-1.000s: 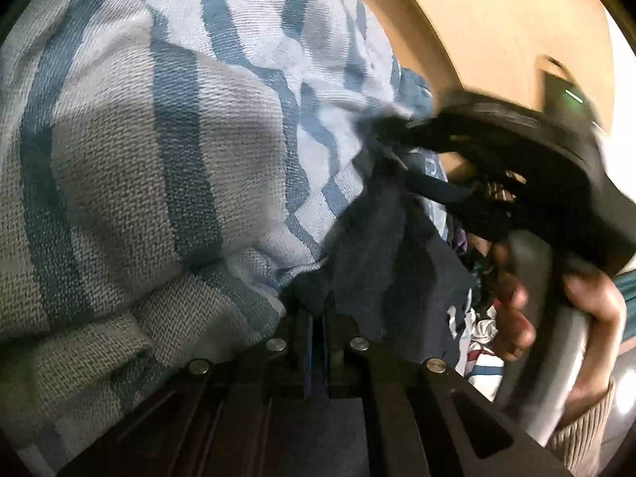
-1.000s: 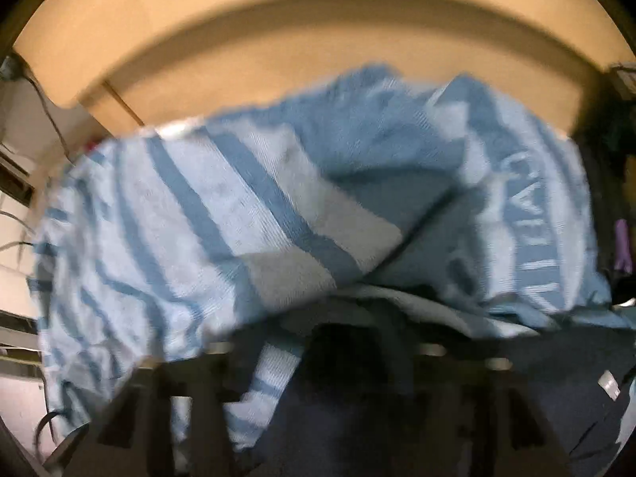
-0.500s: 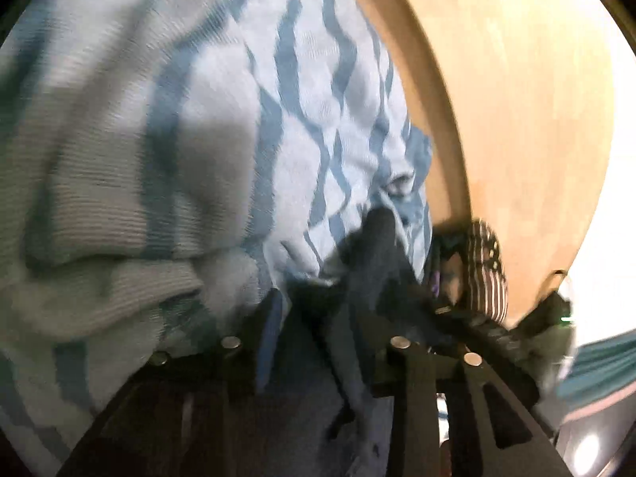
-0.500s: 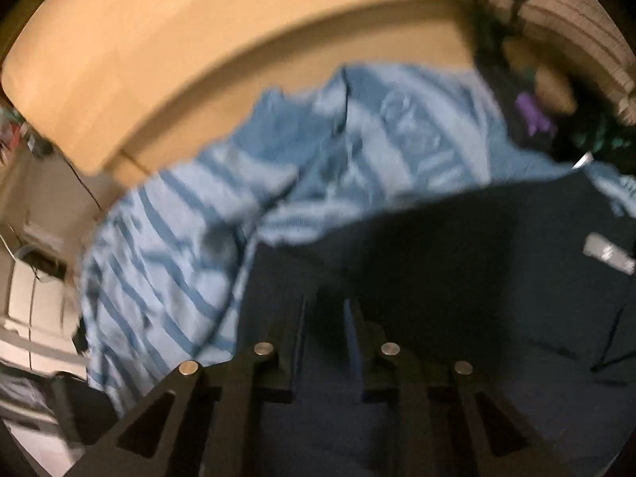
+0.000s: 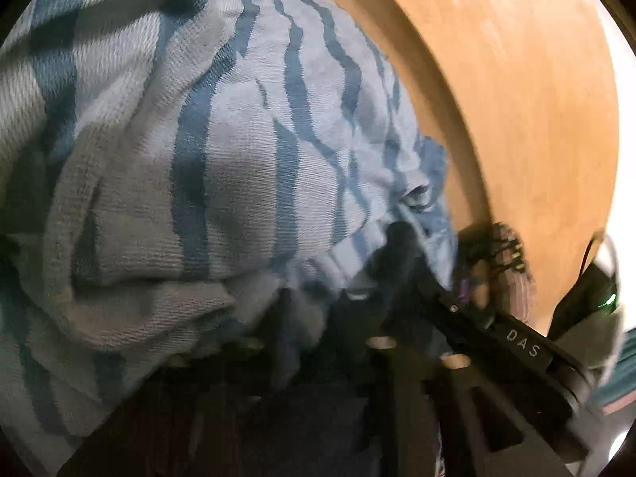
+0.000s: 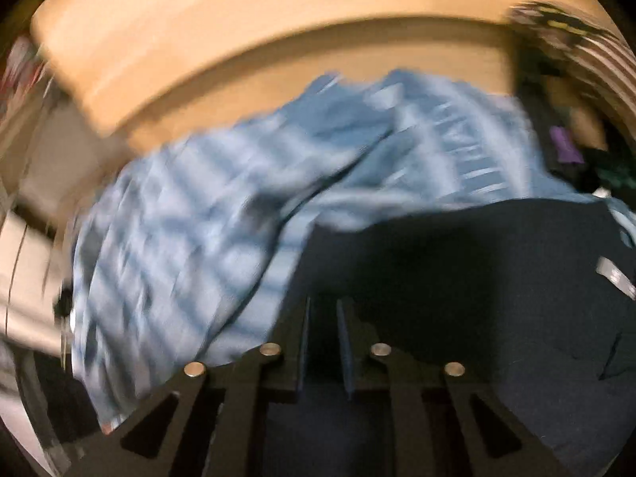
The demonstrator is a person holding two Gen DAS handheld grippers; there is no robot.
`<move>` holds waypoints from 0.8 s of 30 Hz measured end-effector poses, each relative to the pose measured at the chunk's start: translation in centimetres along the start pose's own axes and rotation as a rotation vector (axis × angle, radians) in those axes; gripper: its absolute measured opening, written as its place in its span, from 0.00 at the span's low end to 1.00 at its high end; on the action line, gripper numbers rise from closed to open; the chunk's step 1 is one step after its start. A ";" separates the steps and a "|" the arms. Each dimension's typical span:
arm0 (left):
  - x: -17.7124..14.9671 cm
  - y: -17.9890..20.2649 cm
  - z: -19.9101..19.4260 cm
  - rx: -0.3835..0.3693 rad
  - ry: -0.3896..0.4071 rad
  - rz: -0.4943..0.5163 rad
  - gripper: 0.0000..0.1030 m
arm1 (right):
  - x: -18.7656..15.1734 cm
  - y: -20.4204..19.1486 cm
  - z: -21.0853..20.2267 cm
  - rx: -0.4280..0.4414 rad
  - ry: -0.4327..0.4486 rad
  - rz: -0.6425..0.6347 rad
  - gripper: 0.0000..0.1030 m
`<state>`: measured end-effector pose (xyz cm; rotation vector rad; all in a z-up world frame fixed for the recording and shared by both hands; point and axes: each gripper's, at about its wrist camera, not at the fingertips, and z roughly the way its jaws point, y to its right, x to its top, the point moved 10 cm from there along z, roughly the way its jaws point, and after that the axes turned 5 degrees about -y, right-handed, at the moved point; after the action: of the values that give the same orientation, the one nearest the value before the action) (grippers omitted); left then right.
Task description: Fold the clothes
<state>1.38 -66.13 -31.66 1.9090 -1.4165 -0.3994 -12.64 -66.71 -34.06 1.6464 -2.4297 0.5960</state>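
Left gripper (image 5: 314, 318): your fingers are together and pinched on dark navy cloth (image 5: 401, 262); the fold runs up between them, right where it meets the striped knit.
Right gripper (image 6: 322, 318): your fingers sit close together over the same dark navy cloth (image 6: 457, 278). The cloth fills the narrow gap, but blur keeps you from seeing whether the pads really grip it.
Striped garment (image 5: 222, 151): a light blue knit with darker blue stripes, bunched in thick folds. It fills most of your left view and lies on the table beside the dark cloth; in your right view it spreads to the left of the fingers and beyond them (image 6: 190, 214).
Table (image 5: 516, 91): pale wood with a curved edge, bare beyond the clothes.
Right tool seen from your left view: its black body (image 5: 516, 342) crosses the lower right, reaching to the dark cloth.
Far right corner: a striped sleeve (image 6: 596, 63), blurred.
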 end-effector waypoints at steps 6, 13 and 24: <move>0.0 -1.4 -1.5 0.058 -0.022 0.050 0.03 | 0.6 -1.4 4.2 -0.074 -0.069 -0.045 0.03; -0.4 -0.2 -2.4 0.015 -0.047 0.097 0.03 | -1.2 -0.6 -1.9 0.040 0.044 0.050 0.03; 0.5 -1.7 -0.8 0.074 -0.049 0.027 0.03 | -1.9 -2.4 3.4 0.042 -0.023 -0.038 0.03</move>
<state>3.28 -66.01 -32.23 1.9483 -1.5068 -0.3888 -9.41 -67.23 -37.17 1.7206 -2.4120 0.6306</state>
